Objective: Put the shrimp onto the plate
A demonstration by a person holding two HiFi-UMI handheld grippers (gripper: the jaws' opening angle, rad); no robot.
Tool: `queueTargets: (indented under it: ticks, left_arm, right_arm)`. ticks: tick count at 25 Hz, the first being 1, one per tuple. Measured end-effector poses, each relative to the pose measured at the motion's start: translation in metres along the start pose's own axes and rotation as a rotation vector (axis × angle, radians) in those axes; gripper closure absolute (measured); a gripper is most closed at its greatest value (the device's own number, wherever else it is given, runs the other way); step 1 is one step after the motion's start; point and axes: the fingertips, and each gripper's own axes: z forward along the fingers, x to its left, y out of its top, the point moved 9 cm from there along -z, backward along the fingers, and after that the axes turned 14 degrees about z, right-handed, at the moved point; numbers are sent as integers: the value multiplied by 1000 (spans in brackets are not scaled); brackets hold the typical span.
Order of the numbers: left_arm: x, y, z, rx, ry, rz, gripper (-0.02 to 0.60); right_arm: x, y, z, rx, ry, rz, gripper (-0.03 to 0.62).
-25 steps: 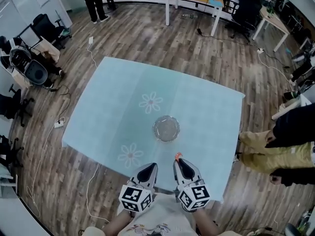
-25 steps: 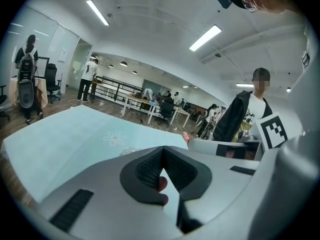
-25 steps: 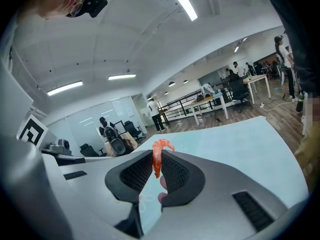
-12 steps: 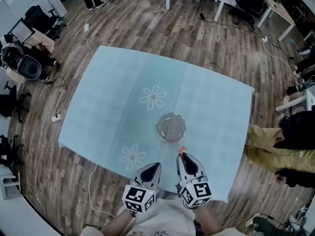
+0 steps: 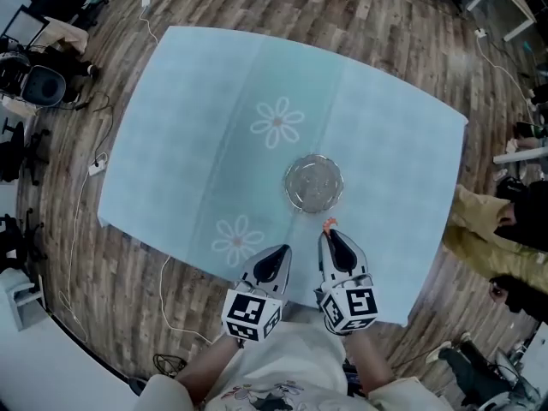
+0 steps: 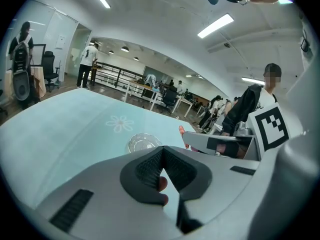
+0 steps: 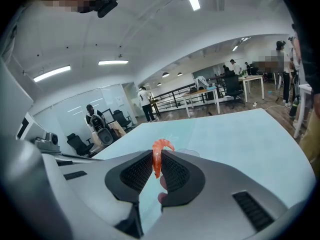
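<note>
While the right gripper (image 5: 330, 234) pinches a curled orange shrimp (image 7: 157, 160) at its tips, the left gripper (image 5: 282, 250) beside it sits closed on nothing.
Just beyond both tips, a clear round glass plate (image 5: 314, 182) rests on the pale-blue daisy-print tablecloth (image 5: 188, 127); wood-plank office floor (image 5: 402, 32) surrounds it.

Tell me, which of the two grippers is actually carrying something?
The right gripper: an orange shrimp is pinched between its jaws, while the left gripper has its jaws shut on nothing.
</note>
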Motion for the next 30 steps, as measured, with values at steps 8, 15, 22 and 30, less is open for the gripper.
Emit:
queueTargets:
  ticks: [8,15,22,30]
  left_arm:
    - [9,-27,18,39,-12,-37,574]
    - [19,-46,31,67,-34,-54,574]
    - [30,-64,39,103,-44,-91,574]
    - [37,-77,46,127,-45,-119,574]
  right_arm:
    - [-7,-17,23,56,-28,9,525]
    - [-20,-38,44,111,-73,54,525]
    - [-29,-52,65,185,-124,65,525]
    - [-41,-65,84,228,-167,100,525]
